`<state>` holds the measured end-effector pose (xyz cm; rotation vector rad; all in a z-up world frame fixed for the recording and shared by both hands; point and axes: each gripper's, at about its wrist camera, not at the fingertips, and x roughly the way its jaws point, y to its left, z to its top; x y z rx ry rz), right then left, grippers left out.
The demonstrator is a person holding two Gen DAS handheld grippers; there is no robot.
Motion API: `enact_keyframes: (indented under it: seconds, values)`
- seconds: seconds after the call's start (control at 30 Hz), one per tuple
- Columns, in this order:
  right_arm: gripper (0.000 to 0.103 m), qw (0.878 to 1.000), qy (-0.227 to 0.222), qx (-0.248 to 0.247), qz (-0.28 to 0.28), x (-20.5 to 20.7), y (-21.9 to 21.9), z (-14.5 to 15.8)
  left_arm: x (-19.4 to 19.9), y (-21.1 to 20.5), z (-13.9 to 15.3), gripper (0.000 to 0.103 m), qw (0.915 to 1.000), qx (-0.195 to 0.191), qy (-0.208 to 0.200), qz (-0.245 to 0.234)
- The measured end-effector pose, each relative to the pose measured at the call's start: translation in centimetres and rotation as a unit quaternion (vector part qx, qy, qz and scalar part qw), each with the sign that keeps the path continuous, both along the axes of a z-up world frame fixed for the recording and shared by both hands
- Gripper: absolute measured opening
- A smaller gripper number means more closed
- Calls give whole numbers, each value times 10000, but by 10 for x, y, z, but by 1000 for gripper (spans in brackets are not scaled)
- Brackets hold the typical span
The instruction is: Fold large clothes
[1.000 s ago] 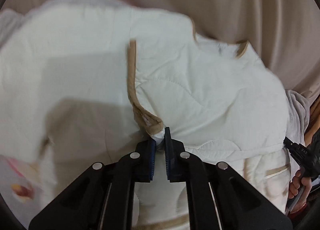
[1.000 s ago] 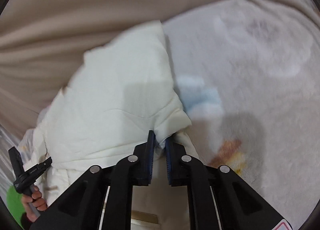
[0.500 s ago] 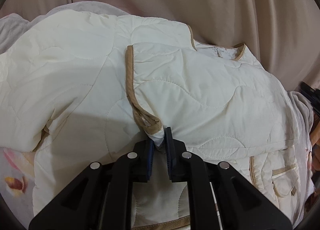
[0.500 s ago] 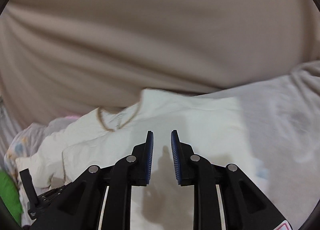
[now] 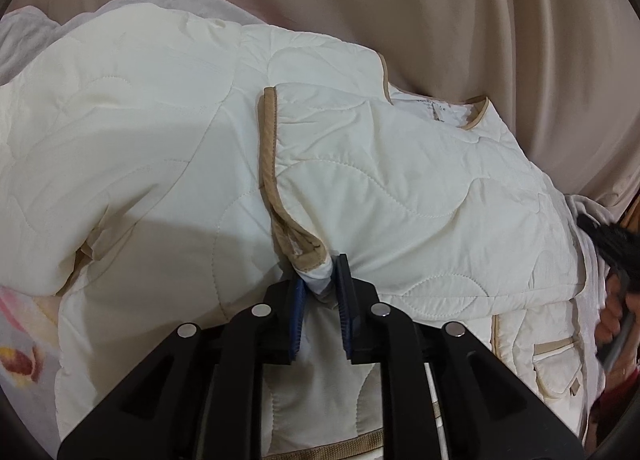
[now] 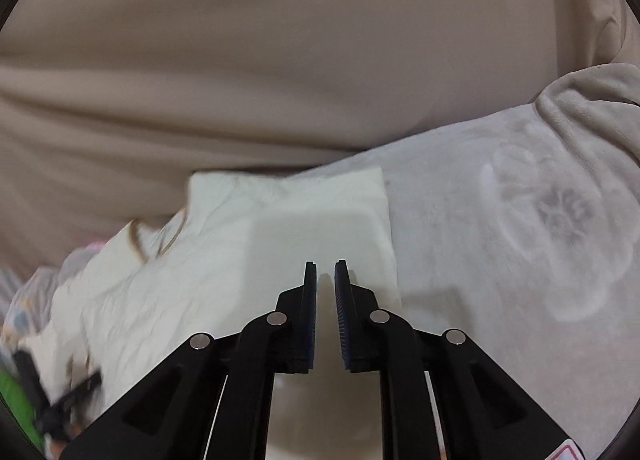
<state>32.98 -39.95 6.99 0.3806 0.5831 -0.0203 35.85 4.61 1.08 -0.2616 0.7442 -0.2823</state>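
A cream quilted jacket (image 5: 400, 188) with tan binding along its edges lies spread over a pale grey fleece blanket (image 6: 500, 244) that carries faint printed figures, and it fills most of the left wrist view. Wavy stitched lines run across its padded panels; one front panel is folded over the body, its tan-edged border (image 5: 267, 148) running down the middle, and a neckline with a small label (image 5: 436, 110) shows at the far side of the jacket. A patch pocket with a tan-trimmed flap (image 5: 558, 364) sits on the jacket's near right part. The left claw (image 5: 320, 280) is clamped on a bunched white fold just under the tan corner of that panel, though its jaws are easing open. In the right wrist view a flat folded part of the jacket (image 6: 320, 212) lies on the blanket; the right claw (image 6: 326, 266) hovers above it with nothing between its jaws, which are closing with a narrow gap left. Behind the jacket hangs a beige curtain (image 6: 280, 60) in soft folds. A hand (image 5: 612, 312) gripping a black handle shows right of the jacket.
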Motion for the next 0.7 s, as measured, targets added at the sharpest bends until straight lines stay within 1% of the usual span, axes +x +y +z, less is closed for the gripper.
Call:
enact_keyframes:
  seconds: [0.07, 0.1, 0.13, 0.17, 0.2, 0.23, 0.27, 0.3, 0.37, 0.43, 0.53, 0.57, 0.63, 0.67, 0.7]
  values:
    - [28, 9995, 173, -239, 99, -23, 5, -10, -1, 1, 0, 15, 10000, -38, -2, -2]
    - [43, 9987, 251, -448, 21, -36, 6, -19, -2, 2, 0, 15, 10000, -59, -5, -1]
    - [52, 9978, 271, -603, -73, -48, 3, -23, -2, 3, 0, 15, 10000, -84, -3, 3]
    - [53, 9970, 289, -702, -164, -54, 1, -27, -2, 4, 0, 15, 10000, -93, 0, 4]
    - [53, 9969, 356, -665, -214, -57, -4, -32, -2, 3, 0, 15, 10000, -82, 3, 5]
    - [52, 9978, 434, -468, -162, -55, -9, -37, -3, 3, 0, 15, 10000, -48, -4, 8]
    - [49, 9983, 496, -288, -117, -52, -12, -42, -3, 2, 1, 15, 10000, -7, -9, 14]
    - [44, 9978, 591, -287, -95, -48, -13, -47, -4, 1, 1, 15, 10000, 30, -14, 19]
    - [43, 9948, 883, -507, -79, -37, -10, -61, -4, 0, 2, 18, 10000, 77, -20, 42]
    - [43, 9941, 1014, -365, -112, -33, -13, -70, -6, 0, 2, 20, 9999, 87, -19, 64]
    - [48, 9928, 1090, -346, -361, -44, -16, -63, -12, 7, 1, 27, 9999, -85, 41, 67]
    - [48, 9919, 1131, -371, -453, -51, -15, -60, -16, 11, 2, 29, 9998, -157, 67, 60]
    - [48, 9893, 1172, -630, -599, -75, -4, -50, -30, 22, 5, 38, 9996, -188, 112, 156]
    - [49, 9901, 1098, -701, -513, -89, 3, -45, -40, 28, 7, 47, 9995, -206, 113, 215]
    - [48, 9911, 1035, -738, -395, -102, 12, -40, -49, 35, 9, 61, 9993, -203, 132, 299]
